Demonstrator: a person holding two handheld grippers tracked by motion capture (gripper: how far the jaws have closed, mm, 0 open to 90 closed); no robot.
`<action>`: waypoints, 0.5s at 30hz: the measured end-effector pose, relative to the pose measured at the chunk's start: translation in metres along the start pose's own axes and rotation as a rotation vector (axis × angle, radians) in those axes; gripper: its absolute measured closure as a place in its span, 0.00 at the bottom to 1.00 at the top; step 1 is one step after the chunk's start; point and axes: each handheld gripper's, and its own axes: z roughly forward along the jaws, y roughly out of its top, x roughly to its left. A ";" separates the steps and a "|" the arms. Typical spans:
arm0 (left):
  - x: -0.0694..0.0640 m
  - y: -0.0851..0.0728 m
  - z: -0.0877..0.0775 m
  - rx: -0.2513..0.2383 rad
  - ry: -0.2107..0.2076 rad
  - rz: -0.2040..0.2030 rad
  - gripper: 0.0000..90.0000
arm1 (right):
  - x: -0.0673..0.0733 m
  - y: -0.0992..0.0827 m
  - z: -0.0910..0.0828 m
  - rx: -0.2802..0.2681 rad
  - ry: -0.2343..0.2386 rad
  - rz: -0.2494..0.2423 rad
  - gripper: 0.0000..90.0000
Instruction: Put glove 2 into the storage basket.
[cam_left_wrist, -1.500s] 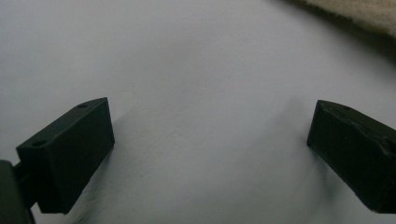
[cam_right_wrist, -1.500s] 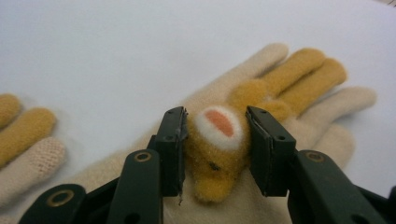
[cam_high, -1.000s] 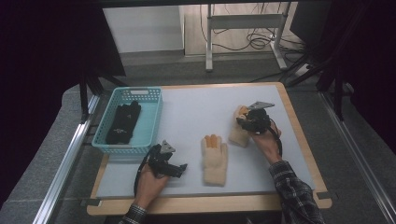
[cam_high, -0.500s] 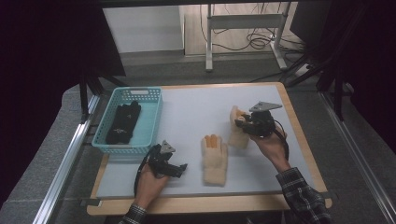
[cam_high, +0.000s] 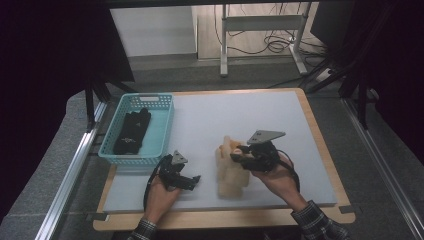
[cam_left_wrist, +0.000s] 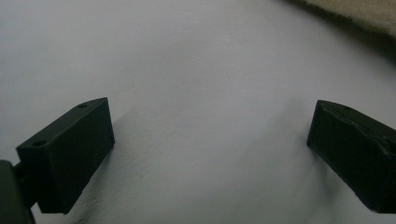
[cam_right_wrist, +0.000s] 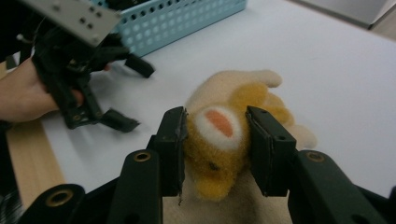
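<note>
My right gripper (cam_right_wrist: 215, 126) is shut on a fuzzy yellow and cream glove (cam_right_wrist: 219, 140), with both pads pressing on its bunched cuff. In the high view this gripper (cam_high: 236, 156) holds that glove (cam_high: 226, 149) just above a second cream glove (cam_high: 231, 182) lying flat on the white mat. My left gripper (cam_high: 192, 181) rests on the mat left of the flat glove, with its jaws wide apart. In its own view the left gripper (cam_left_wrist: 210, 140) is open over bare mat, and a cream glove edge (cam_left_wrist: 364, 11) shows at the top right.
A teal basket (cam_high: 150, 150) with dark gloves (cam_high: 132, 131) inside stands at the table's left, near my left hand. The left gripper (cam_right_wrist: 133, 95) lies in front of the basket (cam_right_wrist: 187, 23) in the right gripper view. The mat's far half (cam_high: 240, 115) is bare.
My right gripper has carried the yellow glove leftward and a little upward, from the right side of the mat to above the flat glove. The left gripper stayed where it was.
</note>
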 end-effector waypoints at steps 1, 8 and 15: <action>0.000 0.000 0.000 -0.001 0.001 0.000 0.01 | 0.004 -0.002 0.006 0.014 0.003 0.006 0.65; 0.000 0.000 0.000 -0.005 0.001 -0.003 0.01 | 0.014 -0.028 0.050 0.090 0.003 0.024 0.61; 0.000 0.000 0.000 -0.005 0.002 -0.004 0.01 | 0.018 -0.042 0.061 0.101 -0.021 0.023 0.46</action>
